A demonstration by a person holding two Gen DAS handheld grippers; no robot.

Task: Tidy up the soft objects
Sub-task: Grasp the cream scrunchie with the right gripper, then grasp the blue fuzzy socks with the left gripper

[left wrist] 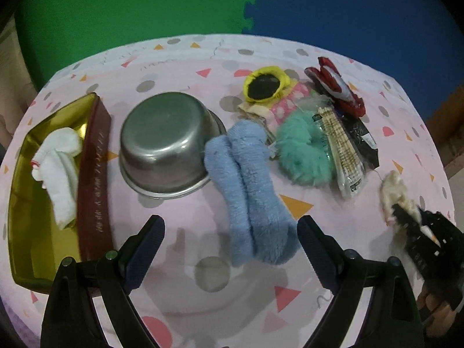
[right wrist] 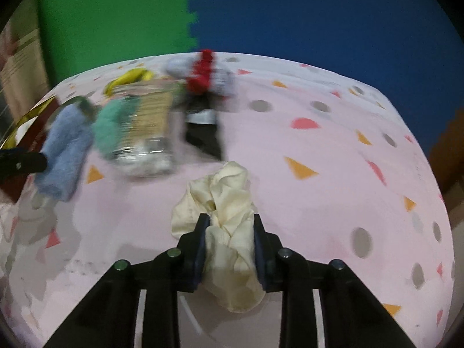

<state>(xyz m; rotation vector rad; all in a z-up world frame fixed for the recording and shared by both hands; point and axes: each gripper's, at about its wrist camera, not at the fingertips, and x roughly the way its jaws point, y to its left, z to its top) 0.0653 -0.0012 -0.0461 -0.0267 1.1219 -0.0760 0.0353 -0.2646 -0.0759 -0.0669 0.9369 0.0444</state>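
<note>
the gold tray [left wrist: 26,232] holds a white sock [left wrist: 59,171] (steel bowl [left wrist: 165,148] upturned beside it). right hand-held gripper [right wrist: 230,242] clamps a crumpled cream scrunchie [right wrist: 223,200] on the bench [right wrist: 333,203]; left hand-held gripper [left wrist: 230,237] stands apart.

1. The left gripper [left wrist: 230,242] points steeply down at the table with its jaws spread wide and nothing pressed between them.
2. The right gripper [right wrist: 230,236] also tilts downward; its jaws are drawn close, both pads pressing on a cream scrunchie [right wrist: 223,203].
3. In the left wrist view, fingertips [left wrist: 438,308] of the person's hand show behind the right gripper.
</note>
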